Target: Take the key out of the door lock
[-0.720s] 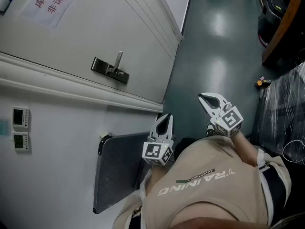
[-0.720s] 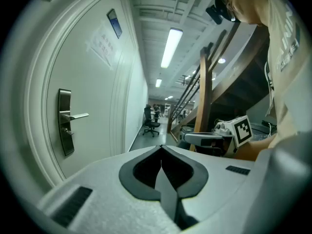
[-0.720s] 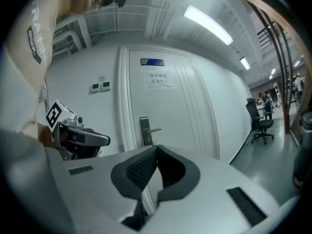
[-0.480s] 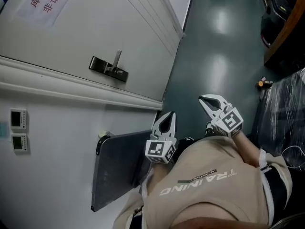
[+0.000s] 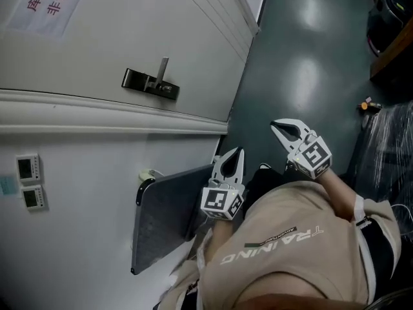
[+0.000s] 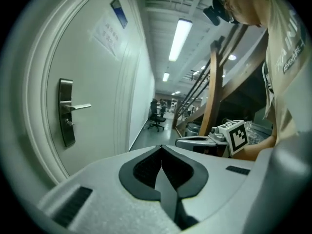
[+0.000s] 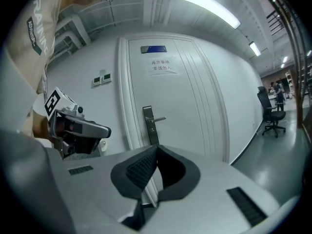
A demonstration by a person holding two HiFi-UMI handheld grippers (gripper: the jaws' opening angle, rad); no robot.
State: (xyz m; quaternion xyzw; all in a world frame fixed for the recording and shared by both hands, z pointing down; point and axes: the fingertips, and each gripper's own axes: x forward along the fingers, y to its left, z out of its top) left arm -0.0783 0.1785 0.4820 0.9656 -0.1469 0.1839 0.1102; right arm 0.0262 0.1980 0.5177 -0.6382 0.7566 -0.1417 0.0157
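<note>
Tongs both closed, empty, well short of the door (image 5: 116, 37)

Head view: left tongs (image 5: 236, 154) and right tongs (image 5: 276, 125) hang at the person's waist, well apart from the lock plate (image 5: 150, 86) near the door's edge. Left gripper view: jaws together on nothing; a nub under the handle (image 6: 79, 106) may be the key (image 6: 69, 124). Right gripper view: jaws together too; arriving like that, they'd knock the key, not grip it.

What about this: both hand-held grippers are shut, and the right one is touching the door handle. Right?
No. Both are shut, but the right hand-held gripper is apart from the door handle, over the floor; the head view shows it.
</note>
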